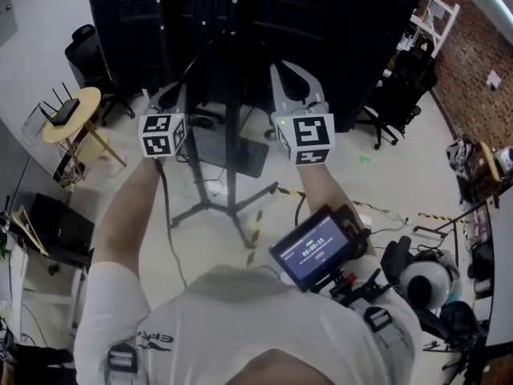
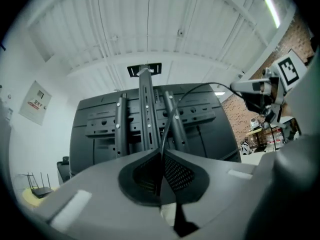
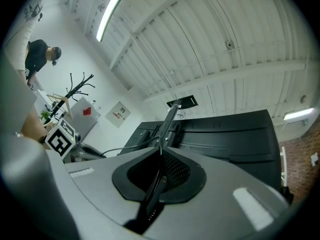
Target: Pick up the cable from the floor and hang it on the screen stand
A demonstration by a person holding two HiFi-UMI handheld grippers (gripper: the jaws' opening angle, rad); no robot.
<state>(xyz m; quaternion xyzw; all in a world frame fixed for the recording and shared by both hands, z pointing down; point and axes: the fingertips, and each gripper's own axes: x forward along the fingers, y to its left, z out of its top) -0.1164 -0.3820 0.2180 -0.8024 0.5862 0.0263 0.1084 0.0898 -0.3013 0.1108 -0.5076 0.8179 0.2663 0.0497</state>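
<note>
I face the back of the big black screen [image 1: 264, 22], which is carried by the screen stand [image 1: 232, 135]. My left gripper [image 1: 170, 96] is raised at the left of the stand's pole. It is shut on the thin black cable [image 2: 172, 116], which arcs over to my right gripper [image 2: 239, 87]. The cable [image 1: 169, 215] also hangs down past my left forearm. To the right of the pole, my right gripper [image 1: 292, 79] is shut on the cable's flat black plug end [image 3: 153, 191]. In the right gripper view the cable [image 3: 125, 148] runs left toward my left gripper [image 3: 75, 145].
The stand's legs [image 1: 204, 208] spread over the floor, with a dark flat board [image 1: 232, 152] beside them. A round yellow table [image 1: 74, 117] stands at the left, office chairs [image 1: 401, 95] at the right. Helmets and gear [image 1: 425, 283] lie near right. A person [image 3: 37, 59] stands far off.
</note>
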